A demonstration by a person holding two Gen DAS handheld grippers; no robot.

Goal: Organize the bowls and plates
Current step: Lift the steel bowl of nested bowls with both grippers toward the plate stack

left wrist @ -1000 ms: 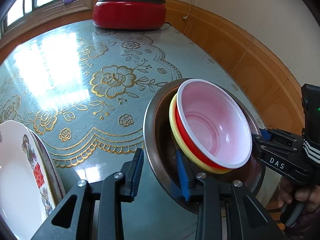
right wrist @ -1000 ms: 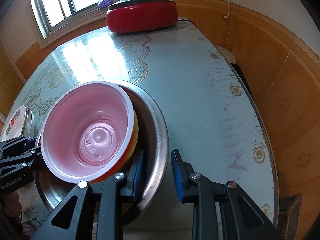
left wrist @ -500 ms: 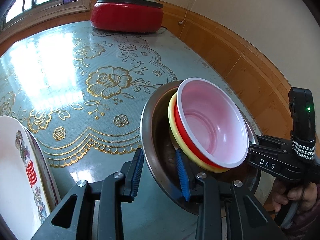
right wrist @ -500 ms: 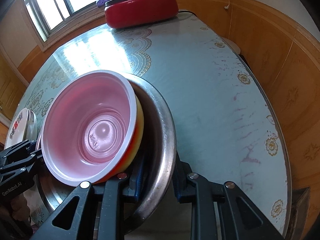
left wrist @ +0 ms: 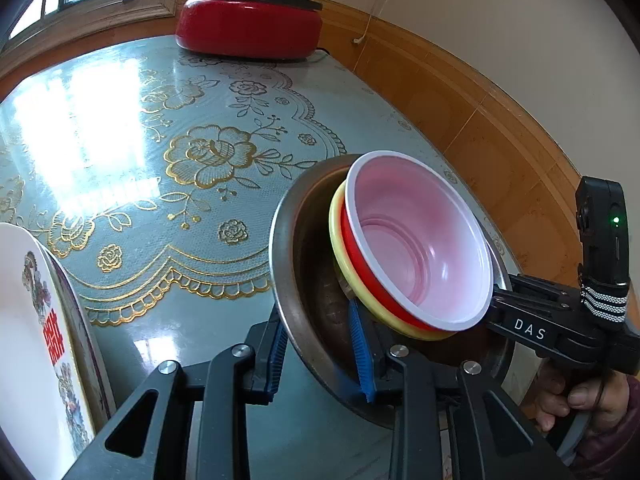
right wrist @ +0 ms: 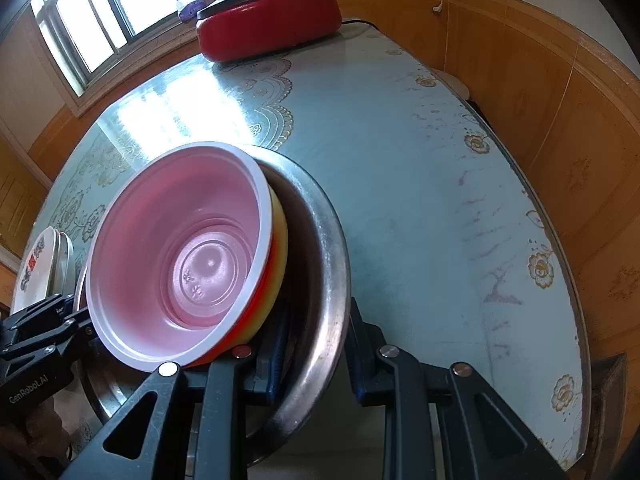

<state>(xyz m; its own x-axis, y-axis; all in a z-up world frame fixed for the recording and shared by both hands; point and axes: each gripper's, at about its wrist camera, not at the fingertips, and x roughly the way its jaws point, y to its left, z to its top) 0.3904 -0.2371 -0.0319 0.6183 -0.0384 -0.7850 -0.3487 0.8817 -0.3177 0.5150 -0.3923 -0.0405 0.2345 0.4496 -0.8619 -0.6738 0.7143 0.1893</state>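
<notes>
Gripping opposite edges of the steel basin (left wrist: 286, 248), I see my left gripper (left wrist: 320, 354) and right gripper (right wrist: 314, 350) each pinching its rim between blue pads; the left jaws have just closed further. Past the fingertips, the pink-lined red bowl (right wrist: 180, 248) sits tilted in a yellow bowl (left wrist: 340, 256) inside the basin. Left of my left fingers stand white plates (left wrist: 28, 320), probably two. Beyond, a red cooker (left wrist: 248, 26) rests on the table (right wrist: 400, 152).
</notes>
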